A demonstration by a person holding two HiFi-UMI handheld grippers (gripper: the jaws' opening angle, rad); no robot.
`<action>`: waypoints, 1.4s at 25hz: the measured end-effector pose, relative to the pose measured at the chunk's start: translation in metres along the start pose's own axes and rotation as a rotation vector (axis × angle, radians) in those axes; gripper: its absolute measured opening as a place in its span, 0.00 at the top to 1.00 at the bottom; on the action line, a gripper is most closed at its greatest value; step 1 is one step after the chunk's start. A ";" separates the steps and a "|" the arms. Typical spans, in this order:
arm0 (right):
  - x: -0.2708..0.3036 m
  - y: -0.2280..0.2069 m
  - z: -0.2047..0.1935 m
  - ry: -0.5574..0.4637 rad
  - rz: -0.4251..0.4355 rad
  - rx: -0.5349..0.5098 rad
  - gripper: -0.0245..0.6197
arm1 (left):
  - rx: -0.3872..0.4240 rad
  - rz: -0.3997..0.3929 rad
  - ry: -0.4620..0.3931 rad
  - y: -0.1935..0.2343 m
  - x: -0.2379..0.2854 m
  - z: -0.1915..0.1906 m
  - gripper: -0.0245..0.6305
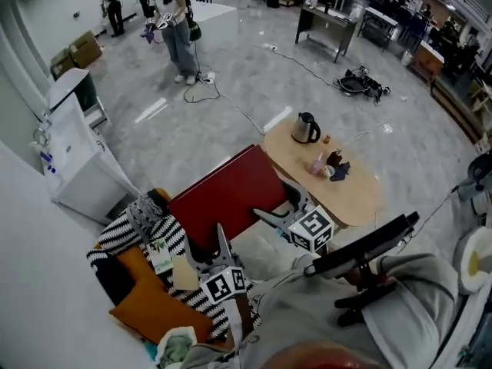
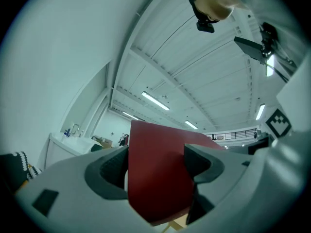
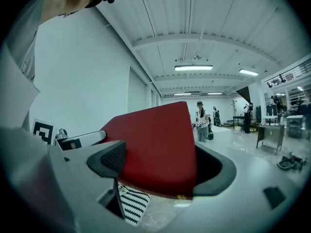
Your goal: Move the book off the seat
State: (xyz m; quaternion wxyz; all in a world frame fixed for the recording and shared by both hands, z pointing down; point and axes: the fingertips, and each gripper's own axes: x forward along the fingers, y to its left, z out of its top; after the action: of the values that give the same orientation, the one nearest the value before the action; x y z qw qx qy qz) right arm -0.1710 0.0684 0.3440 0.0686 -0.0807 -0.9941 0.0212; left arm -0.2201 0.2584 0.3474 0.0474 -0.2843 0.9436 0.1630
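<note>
A person holds a large red book up over a pale seat, using both tools at once. The left hand-held gripper is clamped on the book's near edge, towards its left corner. The right hand-held gripper is clamped on the same edge, further right. The cover stretches away from both of them, and its long side runs on a slant towards the oval wooden counter ahead and to the right. The right hand is the nearer one to that counter. A striped cushion and an orange cushion lie just to the left. The gripped edge is hidden behind the tools. No title or spine shows. The book looks clear of the seat, though from above this is hard to confirm.
</note>
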 end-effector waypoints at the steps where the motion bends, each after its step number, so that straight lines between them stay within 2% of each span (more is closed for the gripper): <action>1: -0.004 -0.001 0.004 -0.017 0.019 0.008 0.29 | 0.020 0.007 -0.009 -0.006 -0.003 0.007 0.40; 7: -0.032 -0.003 0.004 -0.113 0.120 0.042 0.29 | 0.139 0.069 -0.068 -0.039 -0.033 0.024 0.40; 11: -0.090 -0.037 -0.007 -0.108 0.163 0.061 0.29 | 0.146 0.103 -0.037 -0.112 -0.060 0.011 0.40; 13: -0.122 -0.063 -0.015 -0.113 0.147 0.070 0.29 | 0.147 0.086 -0.019 -0.149 -0.065 -0.004 0.40; 20: -0.223 -0.166 -0.029 -0.152 -0.063 0.111 0.29 | 0.128 -0.137 0.060 -0.272 -0.034 -0.049 0.40; 25: -0.313 -0.217 -0.039 -0.161 -0.168 0.141 0.29 | 0.118 -0.246 0.112 -0.365 -0.046 -0.071 0.40; 31: -0.338 -0.259 -0.058 -0.195 -0.304 0.152 0.29 | 0.105 -0.381 0.128 -0.404 -0.018 -0.107 0.40; 35: -0.375 -0.292 -0.073 -0.200 -0.429 0.177 0.29 | 0.098 -0.494 0.167 -0.451 -0.004 -0.135 0.40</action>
State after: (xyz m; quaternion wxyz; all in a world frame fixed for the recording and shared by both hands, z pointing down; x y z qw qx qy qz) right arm 0.1601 -0.2786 0.3823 -0.0204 0.1410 -0.9846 0.1012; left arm 0.0321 -0.1387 0.3491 0.0212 -0.5157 0.8531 0.0766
